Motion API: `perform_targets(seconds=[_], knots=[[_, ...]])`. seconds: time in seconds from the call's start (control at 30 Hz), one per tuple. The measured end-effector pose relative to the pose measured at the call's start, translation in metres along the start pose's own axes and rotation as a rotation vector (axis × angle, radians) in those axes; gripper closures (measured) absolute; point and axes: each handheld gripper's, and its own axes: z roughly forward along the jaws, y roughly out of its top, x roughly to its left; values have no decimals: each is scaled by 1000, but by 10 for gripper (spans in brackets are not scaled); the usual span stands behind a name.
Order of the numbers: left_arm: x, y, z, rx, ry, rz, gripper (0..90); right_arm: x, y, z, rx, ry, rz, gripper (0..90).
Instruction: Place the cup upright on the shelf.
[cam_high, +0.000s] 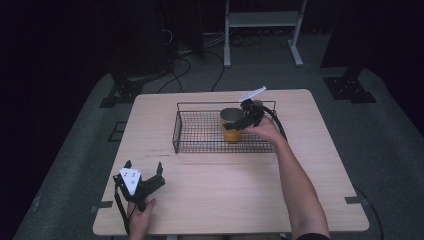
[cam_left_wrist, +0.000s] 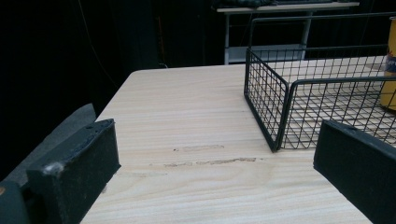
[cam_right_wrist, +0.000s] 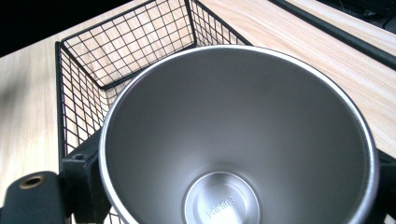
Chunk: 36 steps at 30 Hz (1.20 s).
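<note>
At a pale wooden counter (cam_high: 220, 190), the right tongs (cam_high: 239, 121) pinch a steel cup (cam_high: 230, 116) by its sides, holding it upright inside a black wire basket (cam_high: 200, 132) toward the basket's 3 o'clock end. The cup sits over a yellow can (cam_high: 231, 134) in the basket. In the right gripper view the cup's (cam_right_wrist: 233, 140) bare interior faces the camera, with the basket mesh (cam_right_wrist: 121, 51) behind it at 11 o'clock. The left tongs (cam_high: 142, 175) rest at the counter's 7 o'clock corner, spread wide and holding nothing, aimed toward the basket (cam_left_wrist: 275, 107), well apart from it.
</note>
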Motion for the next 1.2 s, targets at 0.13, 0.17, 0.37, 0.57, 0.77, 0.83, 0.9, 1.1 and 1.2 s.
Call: perform_targets(seconds=[0.13, 0.17, 0.37, 0.57, 0.77, 0.83, 0.9, 1.1, 1.2], knots=[[0, 0, 0, 0, 0, -1, 0, 2, 1, 0, 6, -13, -4, 102], [0, 0, 0, 0, 0, 0, 0, 2, 1, 0, 9, -15, -10, 101], [0, 0, 0, 0, 0, 0, 0, 4, -1, -1, 15, -17, -19, 94], [0, 0, 0, 1, 0, 0, 0, 4, -2, -3, 18, -27, -13, 29], [0, 0, 0, 1, 0, 0, 0, 5, -1, -6, 13, -26, -14, 24], [0, 0, 0, 1, 1, -1, 0, 6, -1, -8, 9, -29, -14, 21], [0, 0, 0, 1, 1, -1, 0, 6, 0, -10, 7, -25, -14, 13], [0, 0, 1, -1, 10, -1, 0, 6, -1, -15, -8, -22, -7, 0], [1, 0, 1, 3, 17, -16, 0, 7, -1, -17, -14, -17, -3, 0]])
